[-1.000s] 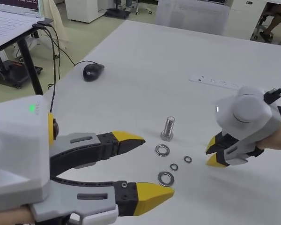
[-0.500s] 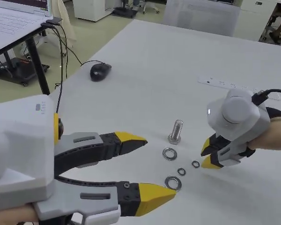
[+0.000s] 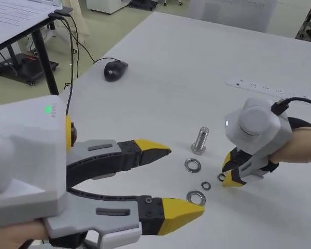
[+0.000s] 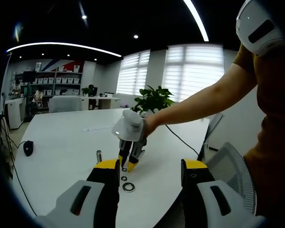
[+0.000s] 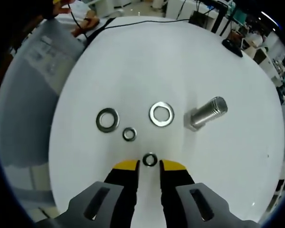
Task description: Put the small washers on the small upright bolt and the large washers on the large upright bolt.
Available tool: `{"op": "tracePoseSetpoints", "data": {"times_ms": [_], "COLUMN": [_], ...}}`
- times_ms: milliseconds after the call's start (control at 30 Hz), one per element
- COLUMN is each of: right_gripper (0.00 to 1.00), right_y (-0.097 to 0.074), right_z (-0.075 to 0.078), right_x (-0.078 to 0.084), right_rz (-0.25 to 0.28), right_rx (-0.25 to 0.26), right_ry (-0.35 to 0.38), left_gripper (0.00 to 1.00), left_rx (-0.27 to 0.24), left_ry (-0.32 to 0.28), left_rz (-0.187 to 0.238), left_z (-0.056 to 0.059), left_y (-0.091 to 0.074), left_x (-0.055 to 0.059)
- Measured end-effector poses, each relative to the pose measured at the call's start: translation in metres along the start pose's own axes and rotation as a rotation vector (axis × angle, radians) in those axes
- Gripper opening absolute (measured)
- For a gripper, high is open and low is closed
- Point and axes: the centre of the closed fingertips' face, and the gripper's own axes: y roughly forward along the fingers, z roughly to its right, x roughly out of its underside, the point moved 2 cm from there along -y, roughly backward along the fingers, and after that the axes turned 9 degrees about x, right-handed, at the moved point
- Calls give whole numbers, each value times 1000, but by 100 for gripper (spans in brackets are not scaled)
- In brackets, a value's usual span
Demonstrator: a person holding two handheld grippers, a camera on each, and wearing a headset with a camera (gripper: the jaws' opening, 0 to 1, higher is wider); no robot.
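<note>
Fingers point(image 5: 127, 167) at small washer point(image 5: 149, 159) — silvery ring

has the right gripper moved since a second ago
Yes. In the head view the right gripper has closed in leftward toward the upright steel bolt, its tips now at a small steel washer.

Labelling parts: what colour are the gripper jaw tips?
Yellow, on black jaws; clearest on the left gripper in the head view.
</note>
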Motion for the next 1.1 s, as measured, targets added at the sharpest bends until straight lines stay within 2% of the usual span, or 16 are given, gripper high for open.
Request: {"op": "tracePoseSetpoints", "data": {"times_ms": [233, 600, 833, 1100], "right_gripper": [17, 16, 13, 12], "right_y": [0, 1, 0, -4], "right_z": [-2, -2, -3, -4], "right_x": [-2, -3, -4, -1], "right_rz": [-7, -18, -24, -20], "right_rx": [-10, 1, 13, 11], "right_ry": [3, 41, 19, 32], "left_gripper": [50, 50, 50, 50], "left_rx": [-5, -12, -12, -10], "left_ry": [0, 5, 6, 5], "left_rz": [6, 9, 8, 2], "left_z": [-2, 3, 5, 7], "left_y": [-3, 0, 1, 2], "left_x": [1, -2, -3, -4]}}
